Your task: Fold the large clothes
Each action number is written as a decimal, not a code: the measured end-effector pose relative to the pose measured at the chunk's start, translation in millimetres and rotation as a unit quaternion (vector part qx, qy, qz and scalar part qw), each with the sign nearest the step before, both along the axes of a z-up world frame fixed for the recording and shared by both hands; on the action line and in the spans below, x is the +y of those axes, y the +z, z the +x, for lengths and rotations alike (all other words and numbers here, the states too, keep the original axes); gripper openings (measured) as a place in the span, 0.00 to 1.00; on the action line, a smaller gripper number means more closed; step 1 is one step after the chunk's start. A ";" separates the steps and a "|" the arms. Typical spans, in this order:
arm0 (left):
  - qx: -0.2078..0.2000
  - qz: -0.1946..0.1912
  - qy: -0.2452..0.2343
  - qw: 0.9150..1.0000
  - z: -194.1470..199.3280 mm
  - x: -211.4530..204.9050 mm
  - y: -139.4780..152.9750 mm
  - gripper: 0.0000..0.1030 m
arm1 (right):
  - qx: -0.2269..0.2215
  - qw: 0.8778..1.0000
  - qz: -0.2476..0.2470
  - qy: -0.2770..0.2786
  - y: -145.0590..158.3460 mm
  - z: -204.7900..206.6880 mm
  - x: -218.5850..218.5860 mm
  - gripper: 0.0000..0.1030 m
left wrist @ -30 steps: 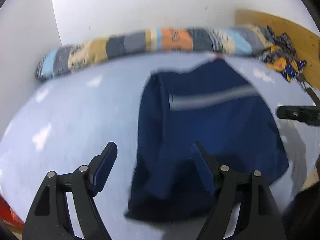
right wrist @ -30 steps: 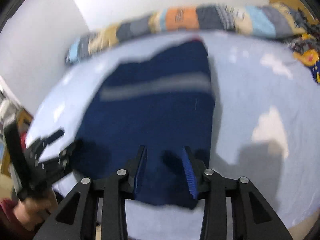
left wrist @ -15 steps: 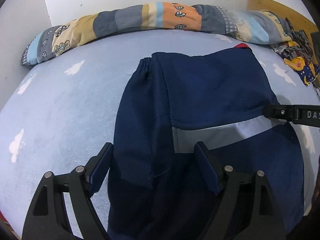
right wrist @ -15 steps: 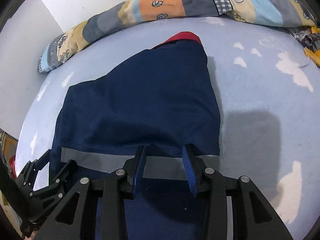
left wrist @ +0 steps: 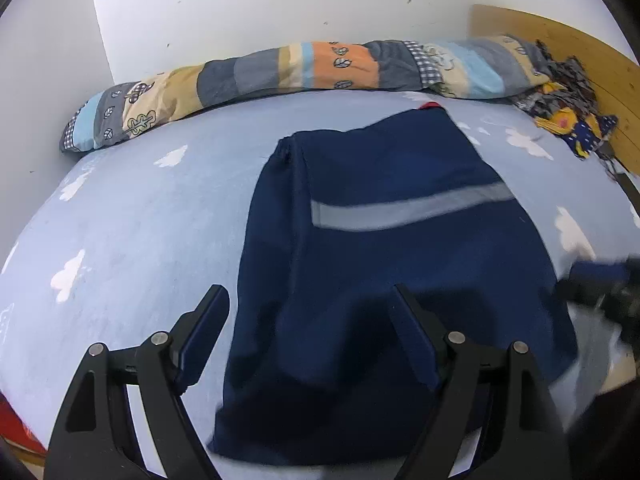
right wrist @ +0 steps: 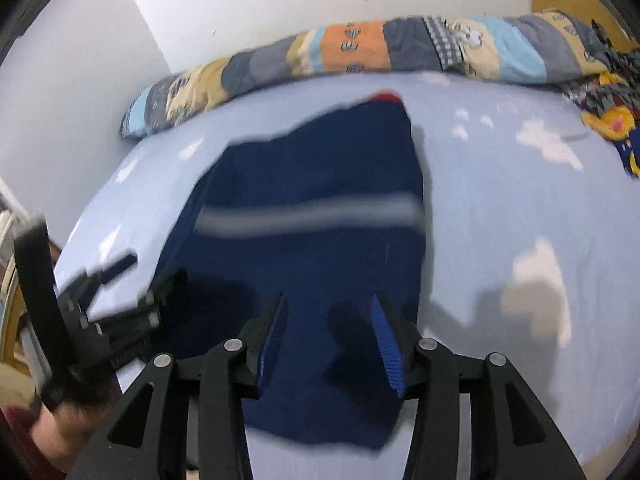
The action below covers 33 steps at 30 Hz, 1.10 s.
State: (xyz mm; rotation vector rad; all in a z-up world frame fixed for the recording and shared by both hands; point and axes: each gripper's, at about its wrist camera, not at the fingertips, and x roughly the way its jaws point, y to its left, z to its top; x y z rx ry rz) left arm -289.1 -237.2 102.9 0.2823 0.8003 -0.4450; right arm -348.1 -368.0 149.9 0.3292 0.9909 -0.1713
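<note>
Bed [left wrist: 132, 208], covered by a pale blue sheet with white cloud print, fills most of both wrist views. White wall behind it. A wooden headboard [left wrist: 560, 44] stands at the far right corner.

Long patchwork bolster [left wrist: 304, 68] in orange, grey, blue and cream blocks lies along the far edge of the bed against the wall.

Dark blue garment [left wrist: 380, 272], folded to a compact, roughly rectangular stack, lies flat near the middle of the bed, its near edge close to the near edge of the mattress. One grey reflective stripe [left wrist: 408, 210] crosses its upper layer. A small red patch [left wrist: 432, 105] shows at the far corner. On the left side a lower layer sticks out beyond the top layer as a narrow band with a gathered corner.

Crumpled patterned cloth [left wrist: 568, 120], yellow and dark blue, sits at the far right of the bed by the headboard, well apart from the garment.

Left tool [left wrist: 308, 320]: jaws spread wide, nothing between the pads; it hangs above the near left part of the garment, not touching the cloth as far as can be seen. The right wrist view shows it blurred at left, with a hand [right wrist: 68, 420] on its grip.

Right tool [right wrist: 328, 328]: jaws at a moderate gap and opening, blue ribbed pads clear of the fabric, nothing gripped; positioned above the near right part of the garment.
</note>
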 end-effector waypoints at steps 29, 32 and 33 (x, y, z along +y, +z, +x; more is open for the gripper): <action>-0.049 -0.020 0.006 0.999 -94.0 45.5 39.5 0.82 | -0.094 0.994 -0.044 -0.017 37.0 -112.7 66.8 0.66; -0.059 -0.038 0.020 0.997 -99.7 53.0 51.7 1.00 | -0.107 0.992 -0.072 -0.010 43.2 -117.9 78.1 0.77; -0.071 -0.037 0.029 0.996 -102.1 55.3 55.9 1.00 | -0.107 0.991 -0.082 -0.009 44.5 -116.9 79.3 0.78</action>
